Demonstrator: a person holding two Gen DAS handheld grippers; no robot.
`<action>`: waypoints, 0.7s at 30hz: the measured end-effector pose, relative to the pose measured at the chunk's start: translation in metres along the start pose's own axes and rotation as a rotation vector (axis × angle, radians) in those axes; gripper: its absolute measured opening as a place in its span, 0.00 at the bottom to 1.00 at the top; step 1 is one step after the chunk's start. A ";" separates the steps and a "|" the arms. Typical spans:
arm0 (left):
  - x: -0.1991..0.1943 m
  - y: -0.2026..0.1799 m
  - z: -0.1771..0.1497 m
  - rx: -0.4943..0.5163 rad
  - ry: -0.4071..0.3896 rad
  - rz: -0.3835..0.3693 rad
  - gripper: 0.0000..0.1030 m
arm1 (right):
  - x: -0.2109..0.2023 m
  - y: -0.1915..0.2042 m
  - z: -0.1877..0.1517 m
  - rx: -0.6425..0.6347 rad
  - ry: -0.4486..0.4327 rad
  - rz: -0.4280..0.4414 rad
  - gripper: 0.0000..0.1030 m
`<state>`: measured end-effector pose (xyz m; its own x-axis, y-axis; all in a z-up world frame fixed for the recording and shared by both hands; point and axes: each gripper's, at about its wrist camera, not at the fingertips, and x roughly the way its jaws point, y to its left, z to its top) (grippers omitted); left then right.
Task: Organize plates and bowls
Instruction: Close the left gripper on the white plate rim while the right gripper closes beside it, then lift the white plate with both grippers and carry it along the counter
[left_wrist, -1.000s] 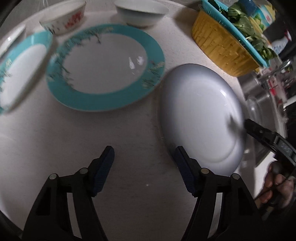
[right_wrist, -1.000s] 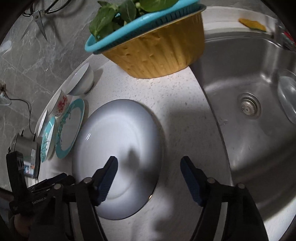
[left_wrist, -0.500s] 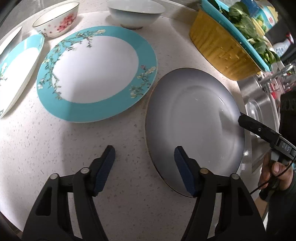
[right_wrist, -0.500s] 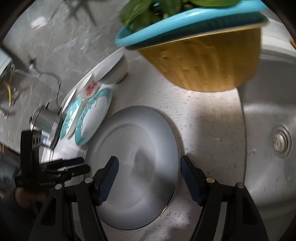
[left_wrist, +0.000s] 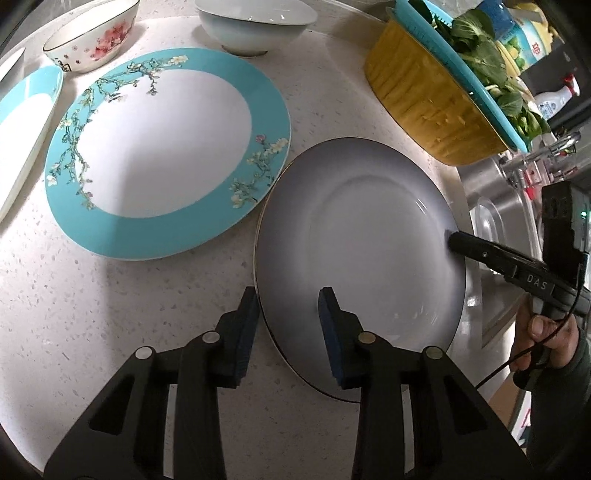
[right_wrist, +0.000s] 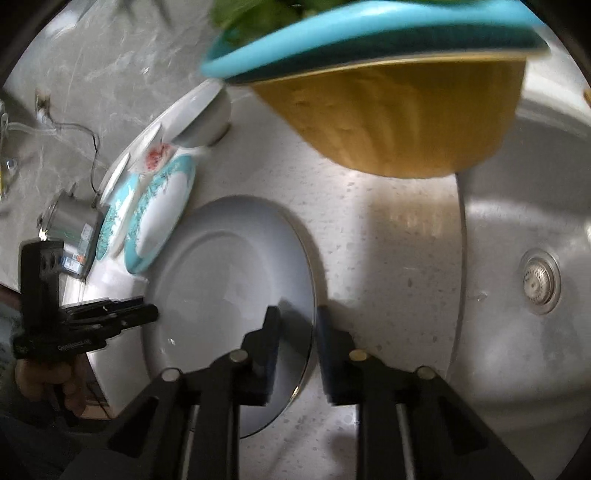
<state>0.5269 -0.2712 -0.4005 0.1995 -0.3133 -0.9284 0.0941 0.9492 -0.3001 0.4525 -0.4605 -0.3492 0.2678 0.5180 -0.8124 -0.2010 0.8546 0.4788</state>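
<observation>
While both tools straddle opposite rims of the grey plate, right tool narrowed, left tool half-open, uneven closing could skid it against the teal plate just beside.

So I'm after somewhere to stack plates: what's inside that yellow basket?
Leafy green vegetables fill a turquoise strainer nested in the yellow basket. Anything beneath the leaves, or below the strainer, is hidden.
</observation>
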 end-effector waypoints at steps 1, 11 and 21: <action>-0.006 0.008 -0.003 -0.003 0.000 -0.002 0.30 | 0.000 -0.001 0.001 0.002 0.006 0.005 0.20; -0.016 0.023 -0.006 -0.042 -0.037 0.008 0.24 | -0.001 0.005 0.002 -0.014 0.034 -0.028 0.20; -0.018 0.022 -0.016 -0.026 -0.042 0.024 0.23 | -0.001 0.012 -0.007 -0.034 0.024 -0.059 0.20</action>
<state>0.5097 -0.2441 -0.3938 0.2423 -0.2912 -0.9255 0.0640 0.9566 -0.2842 0.4432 -0.4514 -0.3453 0.2579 0.4655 -0.8466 -0.2179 0.8817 0.4185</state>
